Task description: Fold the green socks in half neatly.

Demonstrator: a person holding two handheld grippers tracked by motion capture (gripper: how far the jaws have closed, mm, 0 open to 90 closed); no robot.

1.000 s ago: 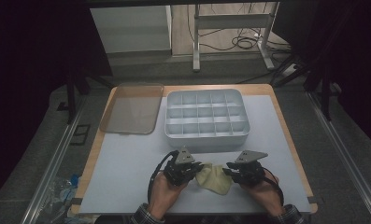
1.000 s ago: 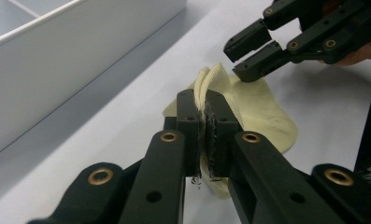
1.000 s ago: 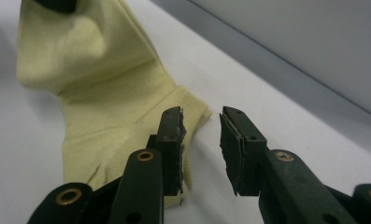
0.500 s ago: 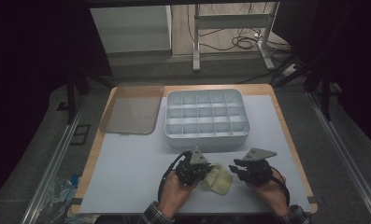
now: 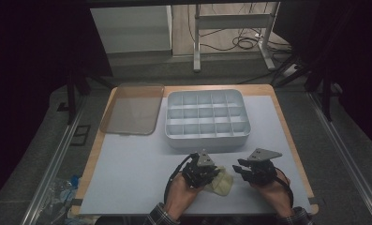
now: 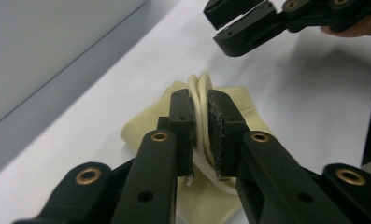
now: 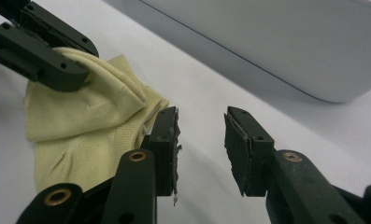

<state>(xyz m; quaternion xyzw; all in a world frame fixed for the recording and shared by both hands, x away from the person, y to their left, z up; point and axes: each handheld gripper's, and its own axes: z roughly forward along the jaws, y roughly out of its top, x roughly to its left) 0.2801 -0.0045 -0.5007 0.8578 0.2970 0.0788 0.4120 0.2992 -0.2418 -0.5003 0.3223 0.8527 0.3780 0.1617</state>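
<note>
Two grippers: my left gripper (image 6: 199,135) pinches a fold of the yellow sock (image 6: 241,105), jaws just easing apart; right gripper (image 7: 201,140) gapes empty beside it.

A wooden table (image 5: 286,123) carries a white mat (image 5: 127,173); on it rest a grey compartment tray (image 5: 206,119), a clear lid (image 5: 132,108) to its left, and a pale yellow sock (image 5: 221,183) nearer the front edge.

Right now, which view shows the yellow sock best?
The right gripper view: the sock lies spread with its folds clear. In the left gripper view the left gripper pinches and partly hides it. The high view shows a small pale patch.
</note>
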